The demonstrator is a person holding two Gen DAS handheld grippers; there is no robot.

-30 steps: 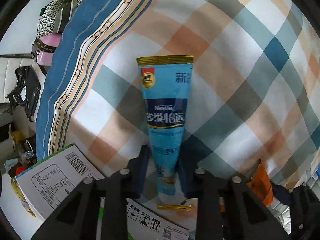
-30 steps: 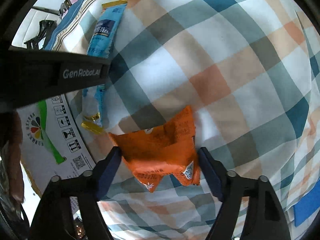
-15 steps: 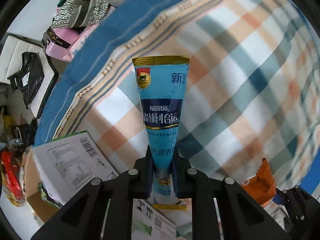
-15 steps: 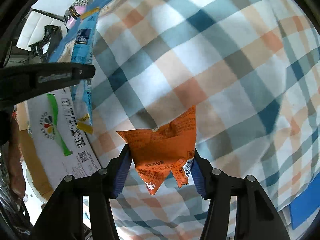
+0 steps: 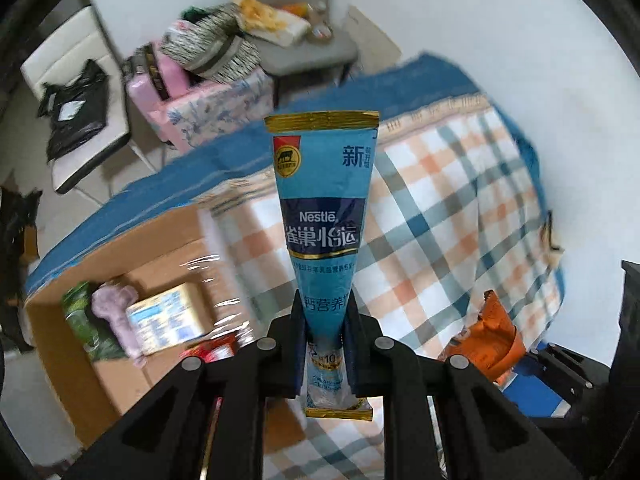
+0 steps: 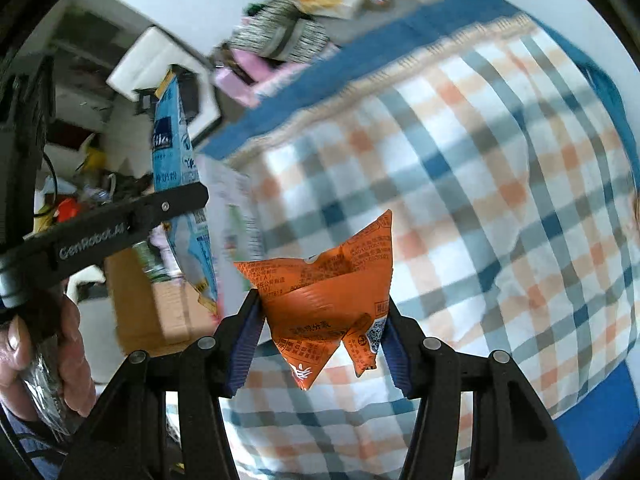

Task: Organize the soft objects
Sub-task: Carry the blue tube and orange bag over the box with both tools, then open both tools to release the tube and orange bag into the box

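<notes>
We see the left tool [image 5: 323,332] clenched on the lower part of a blue Nestle milk powder pouch [image 5: 322,216], which points to 12 o'clock above the bed with the plaid sheet [image 5: 452,216]. At 8 o'clock an open cardboard box [image 5: 120,280] holds packets. The right tool [image 6: 320,320] is grasping a crumpled orange snack packet [image 6: 324,300] by its 2 sides, over the same sheet. In the right wrist view the left tool and its pouch appear at 9 o'clock, with a hand [image 6: 60,356] at 8 o'clock.
</notes>
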